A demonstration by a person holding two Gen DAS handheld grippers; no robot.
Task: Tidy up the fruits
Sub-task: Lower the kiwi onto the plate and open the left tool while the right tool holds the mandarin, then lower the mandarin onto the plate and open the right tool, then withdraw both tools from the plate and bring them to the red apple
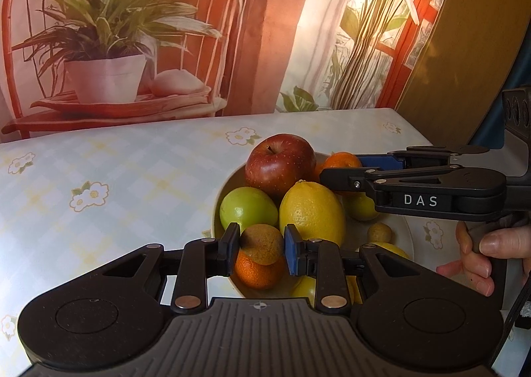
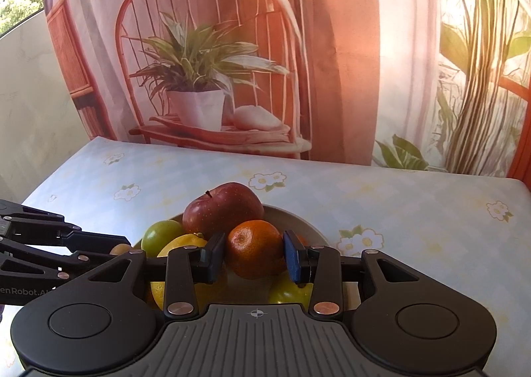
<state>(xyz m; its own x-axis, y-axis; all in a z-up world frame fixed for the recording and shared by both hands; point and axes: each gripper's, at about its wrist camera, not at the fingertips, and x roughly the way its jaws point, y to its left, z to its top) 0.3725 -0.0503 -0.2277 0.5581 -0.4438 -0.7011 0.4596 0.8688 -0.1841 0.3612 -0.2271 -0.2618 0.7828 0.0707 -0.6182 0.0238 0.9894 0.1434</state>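
A pale bowl (image 1: 229, 178) on the flowered table holds a red apple (image 1: 280, 163), a green fruit (image 1: 247, 208), a large lemon (image 1: 312, 213), oranges and small brown fruits. My left gripper (image 1: 262, 249) is shut on a small brown fruit (image 1: 262, 244), just above an orange (image 1: 257, 272) at the bowl's near edge. My right gripper (image 2: 254, 256) is shut on an orange (image 2: 254, 252) over the bowl (image 2: 298, 219), in front of the apple (image 2: 224, 211). In the left wrist view the right gripper (image 1: 341, 168) reaches in from the right.
The table (image 1: 116, 178) carries a pale checked cloth with white flowers. A printed backdrop (image 1: 132, 29) with a chair and a potted plant hangs right behind its far edge. A second small brown fruit (image 1: 380, 232) and more lemons lie in the bowl's right side.
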